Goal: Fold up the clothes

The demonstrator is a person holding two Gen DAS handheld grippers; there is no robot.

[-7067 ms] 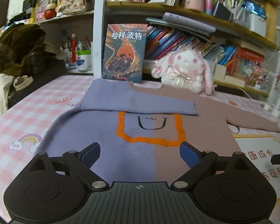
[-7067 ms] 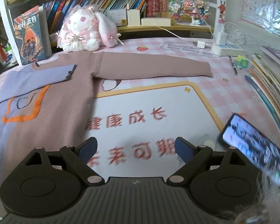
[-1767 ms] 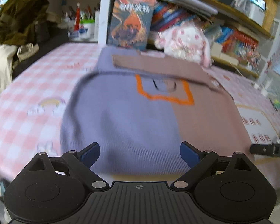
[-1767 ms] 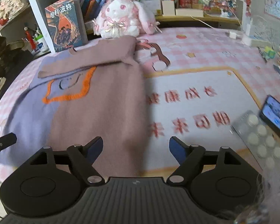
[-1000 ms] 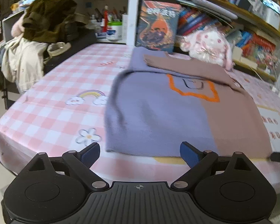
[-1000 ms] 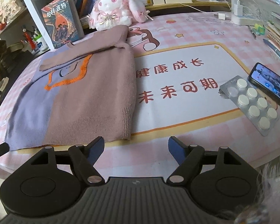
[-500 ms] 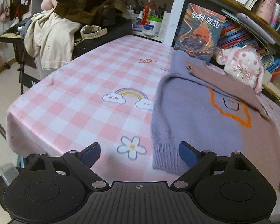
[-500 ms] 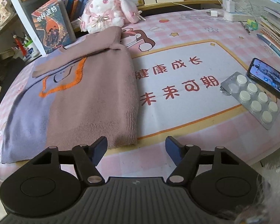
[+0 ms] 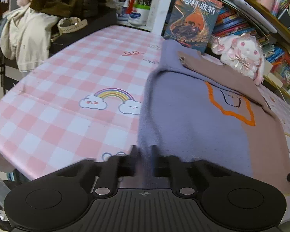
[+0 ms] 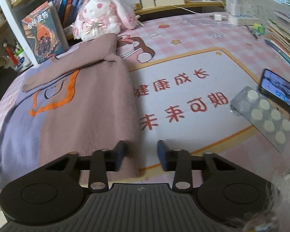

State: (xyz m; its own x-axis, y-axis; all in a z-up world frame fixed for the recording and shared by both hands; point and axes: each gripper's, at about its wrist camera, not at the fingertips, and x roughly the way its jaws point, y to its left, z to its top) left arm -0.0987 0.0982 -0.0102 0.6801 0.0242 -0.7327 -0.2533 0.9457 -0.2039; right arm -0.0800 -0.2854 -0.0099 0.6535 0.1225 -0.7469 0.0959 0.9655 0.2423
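Pink checked table (image 9: 71, 81) fills the room's front. Close by, the left gripper (image 9: 144, 159) has pinched the sweater (image 9: 193, 127) at its purple bottom corner. The right gripper (image 10: 141, 155) sits half open around the brown corner, likely to lift the hem. Both sleeves lie folded across. Behind sits 1 bunny toy (image 10: 100, 28).

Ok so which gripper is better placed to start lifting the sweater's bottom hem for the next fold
Left. The left gripper looks already shut on the sweater at its purple hem corner. The right gripper is open, its fingers straddling the brown hem corner, not yet pinching it.
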